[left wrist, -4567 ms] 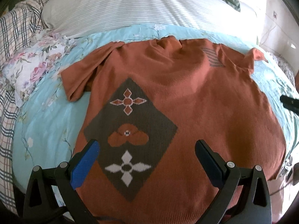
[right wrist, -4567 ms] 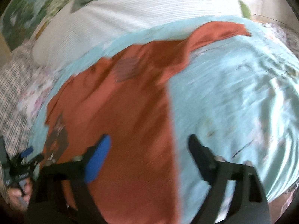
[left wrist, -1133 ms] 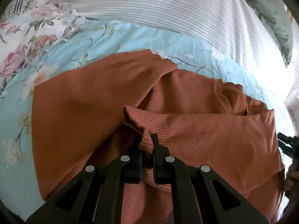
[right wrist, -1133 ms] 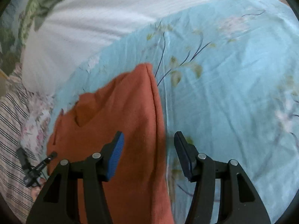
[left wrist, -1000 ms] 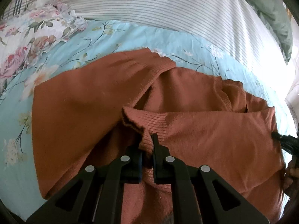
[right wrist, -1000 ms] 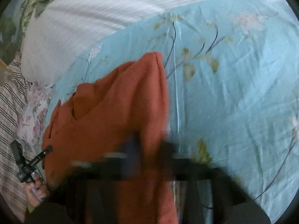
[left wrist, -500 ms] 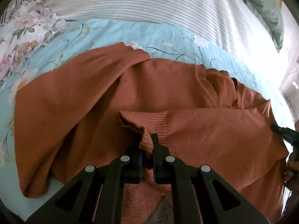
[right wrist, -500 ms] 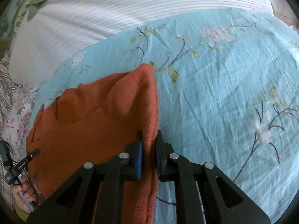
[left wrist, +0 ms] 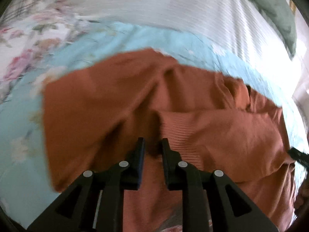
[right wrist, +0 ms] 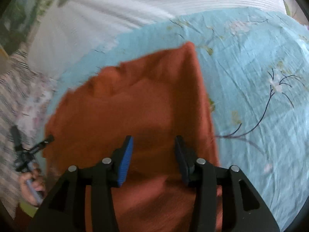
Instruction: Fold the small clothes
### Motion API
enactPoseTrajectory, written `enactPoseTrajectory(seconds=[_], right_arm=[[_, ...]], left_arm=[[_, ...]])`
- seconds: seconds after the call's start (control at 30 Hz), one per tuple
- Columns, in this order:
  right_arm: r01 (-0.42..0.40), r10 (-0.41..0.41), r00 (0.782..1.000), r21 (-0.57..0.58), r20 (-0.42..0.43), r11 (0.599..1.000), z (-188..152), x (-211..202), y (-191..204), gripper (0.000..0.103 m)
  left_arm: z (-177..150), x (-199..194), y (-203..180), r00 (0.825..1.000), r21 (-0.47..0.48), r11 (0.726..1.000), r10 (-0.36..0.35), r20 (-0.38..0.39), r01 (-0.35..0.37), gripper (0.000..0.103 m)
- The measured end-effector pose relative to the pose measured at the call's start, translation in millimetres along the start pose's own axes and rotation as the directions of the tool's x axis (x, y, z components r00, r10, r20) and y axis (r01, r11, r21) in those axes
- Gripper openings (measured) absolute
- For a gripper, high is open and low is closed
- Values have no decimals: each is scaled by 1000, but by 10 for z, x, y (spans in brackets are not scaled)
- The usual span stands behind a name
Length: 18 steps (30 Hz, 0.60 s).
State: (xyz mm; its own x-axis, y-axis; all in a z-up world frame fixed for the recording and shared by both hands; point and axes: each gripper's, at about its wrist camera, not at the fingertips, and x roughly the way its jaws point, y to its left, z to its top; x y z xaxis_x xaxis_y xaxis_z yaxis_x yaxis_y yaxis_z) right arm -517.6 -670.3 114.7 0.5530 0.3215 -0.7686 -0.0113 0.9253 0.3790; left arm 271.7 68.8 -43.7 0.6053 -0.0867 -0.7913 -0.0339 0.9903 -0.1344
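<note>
rust-orange sweater (left wrist: 222, 135) lies folded over itself on the light-blue floral bedsheet (left wrist: 23, 127). left wrist view: left gripper (left wrist: 152, 145) has its jaws opening, a narrow gap between them, the ribbed hem just ahead and nothing pinched. right wrist view: right gripper (right wrist: 153, 145) has its jaws opening wide above the sweater (right wrist: 135, 100), pads clear of the cloth, near its right edge
</note>
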Motion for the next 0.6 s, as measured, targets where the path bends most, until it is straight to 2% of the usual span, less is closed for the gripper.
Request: enactPoseTrajectory(seconds=[0.07, 0.13, 0.2, 0.37, 0.5, 0.6], right_arm=[[-50, 50, 999, -17, -1, 999, -65, -138, 114, 55], [-86, 86, 996, -21, -13, 996, -147, -223, 202, 56], [-128, 127, 991, -11, -29, 992, -237, -273, 240, 57], [-187, 188, 980, 27, -62, 982, -398, -253, 214, 57], [-195, 196, 977, 24, -81, 981, -446, -205, 192, 57], [-194, 195, 977, 16, -85, 981, -453, -94, 279, 57]], left_arm=[[71, -98, 78, 999, -14, 1000, 27, 26, -27, 29], [177, -147, 121, 998, -26, 999, 45, 45, -44, 56], [301, -145, 134, 997, -39, 998, 49, 57, -47, 66], [583, 121, -119, 997, 56, 997, 59, 40, -61, 67], [670, 423, -222, 993, 112, 986, 119, 15, -120, 67], [727, 646, -160, 983, 107, 978, 182, -17, -179, 66]])
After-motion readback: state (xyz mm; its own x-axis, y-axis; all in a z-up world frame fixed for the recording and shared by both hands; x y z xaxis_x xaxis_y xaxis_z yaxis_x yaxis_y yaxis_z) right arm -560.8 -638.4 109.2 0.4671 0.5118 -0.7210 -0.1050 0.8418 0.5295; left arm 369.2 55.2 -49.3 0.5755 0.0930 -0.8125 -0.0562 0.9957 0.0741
